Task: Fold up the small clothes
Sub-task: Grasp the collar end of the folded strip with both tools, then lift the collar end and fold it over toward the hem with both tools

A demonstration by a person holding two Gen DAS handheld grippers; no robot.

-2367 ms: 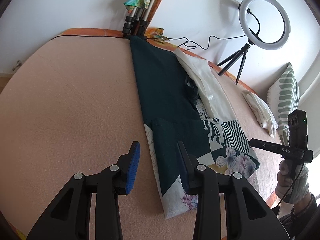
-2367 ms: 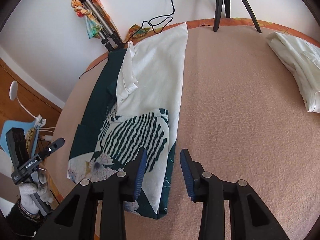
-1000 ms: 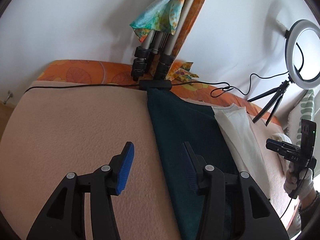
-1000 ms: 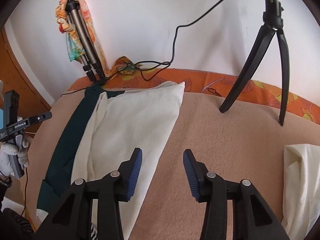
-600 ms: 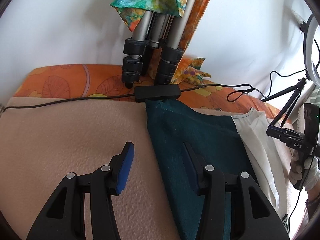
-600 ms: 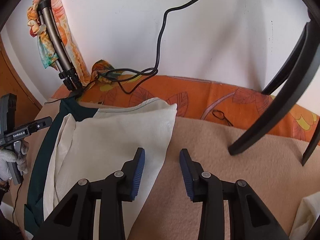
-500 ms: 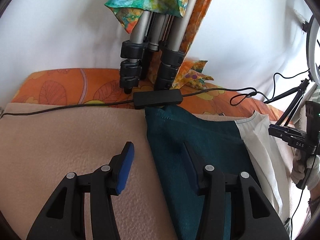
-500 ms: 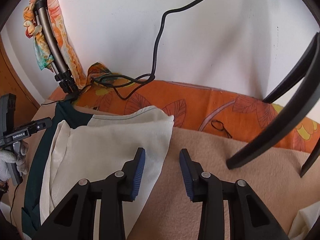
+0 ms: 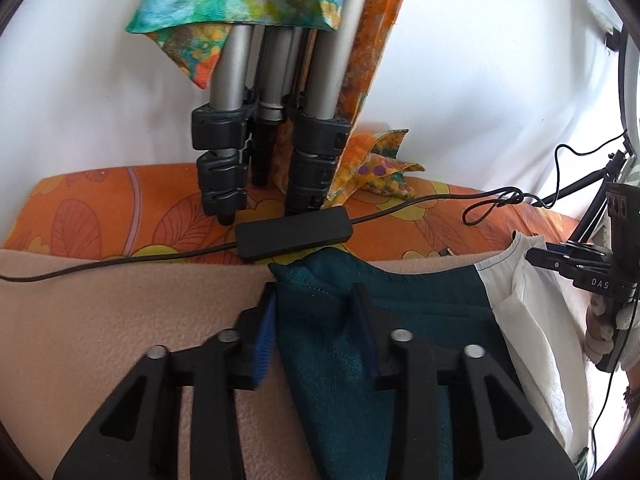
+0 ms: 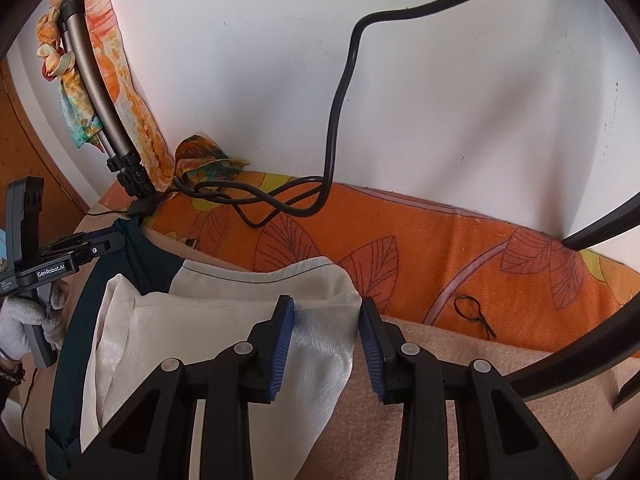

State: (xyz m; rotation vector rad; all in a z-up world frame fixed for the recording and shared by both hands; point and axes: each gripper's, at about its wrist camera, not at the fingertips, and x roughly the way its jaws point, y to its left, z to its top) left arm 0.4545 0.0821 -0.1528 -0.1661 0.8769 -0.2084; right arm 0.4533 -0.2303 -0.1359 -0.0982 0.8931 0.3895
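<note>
The left gripper [image 9: 314, 308] had its two fingers set astride the far corner of the dark green garment [image 9: 340, 360], the cloth bunched up into a ridge between the blue pads; the jaws stood partly closed with fabric filling the gap, though whether they truly pinched it I could not tell. The right gripper [image 10: 326, 320] sat the same way at the far corner of the cream garment [image 10: 200, 320], its fingers a little apart, the left pad against the satin and the right finger just off the cloth's edge — again no sure clamp to be seen. Both pieces lay lengthwise on the peach blanket [image 9: 100, 320], the cream one overlapping the green one's side nearer the right gripper. Just ahead of the left gripper's fingertips a black inline box [image 9: 294, 233] on a thin cable rested on the orange leaf-print sheet [image 9: 120, 200], touching the green corner. Beyond it stood the folded tripod legs [image 9: 272, 120], draped with a bright patterned scarf [image 9: 240, 0], against the white wall [image 10: 440, 80]. Ahead of the right gripper a thick black cable [image 10: 336, 120] looped down the wall onto the orange sheet, and a small black hair tie [image 10: 474, 312] lay off to the right of its fingers.
</note>
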